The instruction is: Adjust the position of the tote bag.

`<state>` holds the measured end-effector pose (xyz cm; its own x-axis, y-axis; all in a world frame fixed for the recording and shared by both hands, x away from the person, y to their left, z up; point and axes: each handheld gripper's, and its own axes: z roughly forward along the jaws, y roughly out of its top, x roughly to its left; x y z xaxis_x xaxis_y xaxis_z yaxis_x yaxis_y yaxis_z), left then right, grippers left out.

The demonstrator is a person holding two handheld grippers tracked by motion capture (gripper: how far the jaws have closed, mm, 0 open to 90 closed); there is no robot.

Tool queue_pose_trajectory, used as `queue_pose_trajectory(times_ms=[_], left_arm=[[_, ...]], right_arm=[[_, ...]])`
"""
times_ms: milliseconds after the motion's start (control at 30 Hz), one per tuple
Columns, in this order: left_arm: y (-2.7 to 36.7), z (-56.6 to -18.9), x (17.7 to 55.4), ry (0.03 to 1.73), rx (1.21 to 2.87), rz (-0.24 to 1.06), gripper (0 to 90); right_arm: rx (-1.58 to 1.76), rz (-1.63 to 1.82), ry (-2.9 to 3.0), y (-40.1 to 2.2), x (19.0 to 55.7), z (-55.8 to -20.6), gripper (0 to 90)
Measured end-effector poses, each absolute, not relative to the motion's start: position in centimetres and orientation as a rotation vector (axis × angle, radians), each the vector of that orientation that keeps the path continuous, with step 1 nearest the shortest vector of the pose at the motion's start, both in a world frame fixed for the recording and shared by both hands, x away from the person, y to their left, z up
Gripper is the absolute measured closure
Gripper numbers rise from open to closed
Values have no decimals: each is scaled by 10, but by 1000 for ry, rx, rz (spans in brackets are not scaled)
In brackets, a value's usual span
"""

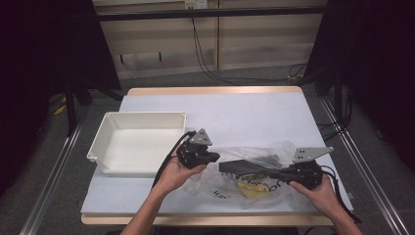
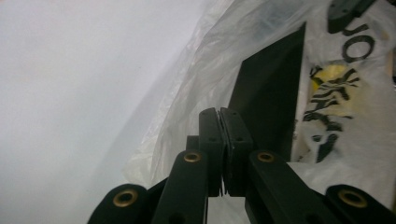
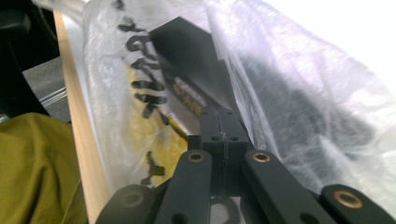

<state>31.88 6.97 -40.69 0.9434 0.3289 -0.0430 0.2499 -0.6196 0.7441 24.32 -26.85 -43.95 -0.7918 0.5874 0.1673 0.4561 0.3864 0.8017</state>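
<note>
Evidently a clear plastic bag [image 1: 244,174] is pinched at two edges by both tools above the worktop [image 1: 254,112].
The left tool [image 1: 215,157] and right tool [image 1: 230,167] are each closed on a fold of the film, probably so that the mouth can be spread; a dark flat piece [image 2: 273,88] is seen inside, and a white tray [image 1: 139,142] is kept beside it, seemingly to receive the contents.
</note>
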Motion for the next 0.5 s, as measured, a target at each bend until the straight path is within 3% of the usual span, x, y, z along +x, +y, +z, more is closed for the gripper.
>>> queue_pose_trajectory(times_ms=[267, 500], left_arm=[[64, -423, 283, 296, 2313, 72, 885], [65, -437, 275, 273, 2361, 36, 889]], right_arm=[[968, 1323, 2457, -274, 261, -434, 900], [1004, 1278, 2418, -278, 273, -439, 900]])
